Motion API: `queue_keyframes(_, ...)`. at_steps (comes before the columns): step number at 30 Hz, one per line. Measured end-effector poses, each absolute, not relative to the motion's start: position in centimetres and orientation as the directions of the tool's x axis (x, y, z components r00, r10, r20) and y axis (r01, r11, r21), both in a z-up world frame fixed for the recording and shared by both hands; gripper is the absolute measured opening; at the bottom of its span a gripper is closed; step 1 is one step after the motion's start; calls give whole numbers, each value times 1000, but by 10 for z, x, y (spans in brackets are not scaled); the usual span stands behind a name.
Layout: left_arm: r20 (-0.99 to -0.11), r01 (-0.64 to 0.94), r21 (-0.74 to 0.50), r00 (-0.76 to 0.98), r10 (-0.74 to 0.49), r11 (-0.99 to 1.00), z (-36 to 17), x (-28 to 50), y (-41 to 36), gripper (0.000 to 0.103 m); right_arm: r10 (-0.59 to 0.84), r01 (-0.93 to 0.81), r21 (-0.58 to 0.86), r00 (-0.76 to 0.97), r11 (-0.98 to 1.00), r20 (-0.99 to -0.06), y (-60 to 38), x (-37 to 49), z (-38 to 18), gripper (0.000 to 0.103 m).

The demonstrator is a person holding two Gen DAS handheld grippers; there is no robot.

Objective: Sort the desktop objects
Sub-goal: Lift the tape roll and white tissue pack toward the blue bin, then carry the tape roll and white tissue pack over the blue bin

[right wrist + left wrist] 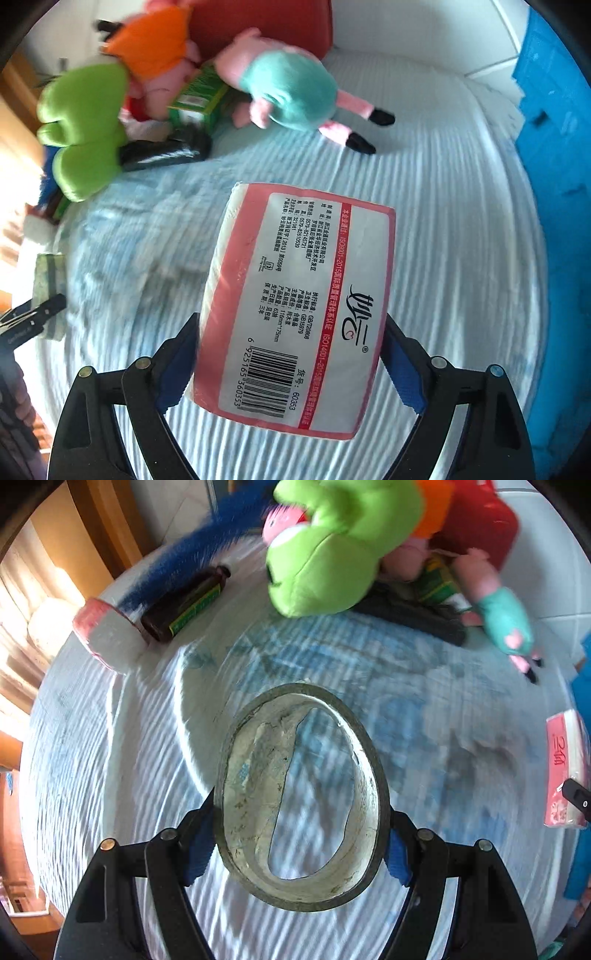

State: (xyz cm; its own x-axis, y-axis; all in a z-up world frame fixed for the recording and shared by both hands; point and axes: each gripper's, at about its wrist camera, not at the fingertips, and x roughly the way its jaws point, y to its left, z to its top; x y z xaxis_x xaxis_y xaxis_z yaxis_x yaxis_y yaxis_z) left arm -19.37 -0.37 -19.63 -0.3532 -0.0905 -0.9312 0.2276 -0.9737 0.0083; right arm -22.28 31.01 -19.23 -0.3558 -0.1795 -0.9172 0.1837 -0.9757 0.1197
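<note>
Two things were in my grip at that moment, one per hand. My left gripper (301,853) was clamped across the outside of a roll of tape (301,797), the blue pads (197,853) pressing its rim from both sides, the ring lifted above the pale striped cloth (110,757). My right gripper (288,369) was closed on a pink tissue pack (295,314), squeezed at its near end with the barcode face up, likewise off the cloth.

I judged the tape ring stiff and light, safe to pinch across its width; its worn cardboard core looked rough enough not to slip. The tissue pack seemed soft and light, with a slick plastic wrap, so a hold low on the body, where the pack is thickest, looked steadier than one at a corner.

Beyond them, at the far side of the cloth, lay a heap: a green plush toy (325,557), a pink pig doll (291,92), a green box (199,99) and a dark bottle (184,605). A blue bin (554,184) stood at the right edge.
</note>
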Motion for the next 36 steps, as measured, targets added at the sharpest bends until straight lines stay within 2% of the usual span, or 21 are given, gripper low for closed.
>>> queue_keyframes(4, -890, 198, 24, -442, -111, -980, -169, -179, 13, 74, -200, 210, 113, -458, -971, -866, 308, -200, -145, 90)
queue_keyframes(10, -793, 133, 20, -602, -97, -991, -96, -138, 42, 74, -203, 214, 81, -646, -974, -736, 333, -136, -73, 90)
queue_keyframes(19, -652, -4, -23, -758, 18, -1000, -16, -95, 117, 74, -164, 162, 45, -858, -986, -487, 387, -55, 21, 90)
queue_keyframes(26, -550, -136, -24, -825, 127, -990, 30, -81, 203, 74, -53, 46, 29, -936, -999, -348, 463, -14, 65, 90)
queue_keyframes(30, -501, -222, -8, -843, 196, -975, 56, -75, 270, 74, 39, -50, 27, -951, -998, -306, 516, -4, 79, 90)
queue_keyframes(36, -471, -347, 3, -828, 305, -938, 82, -71, 378, 74, 160, -170, 12, -946, -985, -282, 594, 3, 89, 90)
